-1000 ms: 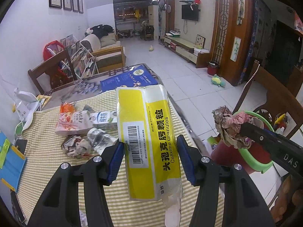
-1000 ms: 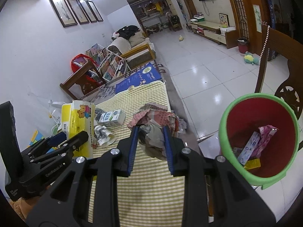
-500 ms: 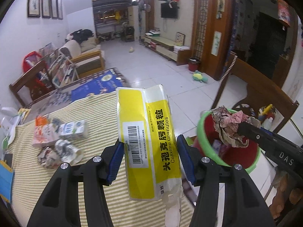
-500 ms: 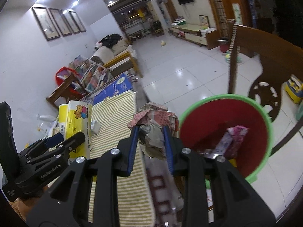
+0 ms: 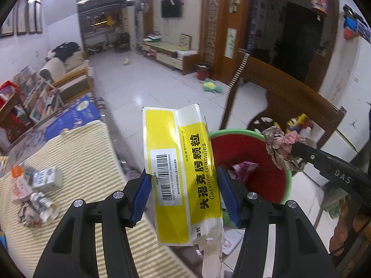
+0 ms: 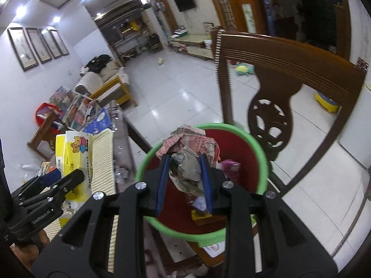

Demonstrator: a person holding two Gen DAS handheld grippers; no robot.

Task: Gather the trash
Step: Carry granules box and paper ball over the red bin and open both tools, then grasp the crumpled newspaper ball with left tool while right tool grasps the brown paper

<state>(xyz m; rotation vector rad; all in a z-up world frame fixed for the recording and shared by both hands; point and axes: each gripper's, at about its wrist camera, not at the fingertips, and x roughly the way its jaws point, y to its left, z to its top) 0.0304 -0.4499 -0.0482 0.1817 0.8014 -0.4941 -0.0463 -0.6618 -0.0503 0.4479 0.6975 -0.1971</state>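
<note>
The table [image 5: 76, 153], under its striped cloth, fills the left of the scene, and off its edge on the floor stands the bin [image 6: 259, 153], green-rimmed and red inside, with a wooden chair [image 6: 289, 74] just behind it and a few wrappers already at its bottom. The left gripper [image 5: 183, 194] is clamped across the sides of a flattened yellow box [image 5: 178, 162], which stands upright between the blue pads and appears to hang over the table's edge, beside the bin's near rim rather than above its mouth. The right gripper [image 6: 184, 183] is closed tight on a crumpled paper wad [image 6: 187, 162], and in its own view the wad sits over the bin's opening. The step in hand looks like the drop. The wad seems ready to go: open the jaws with it well inside the rim, since light paper can drift. The box probably needs carrying further over the mouth and tipping end-down, because it is long and could catch on the rim or topple out. Still on the cloth lie a small carton [image 5: 47, 178], an orange-topped pouch [image 5: 18, 183] and more crumpled wrappers [image 5: 37, 210].
</note>
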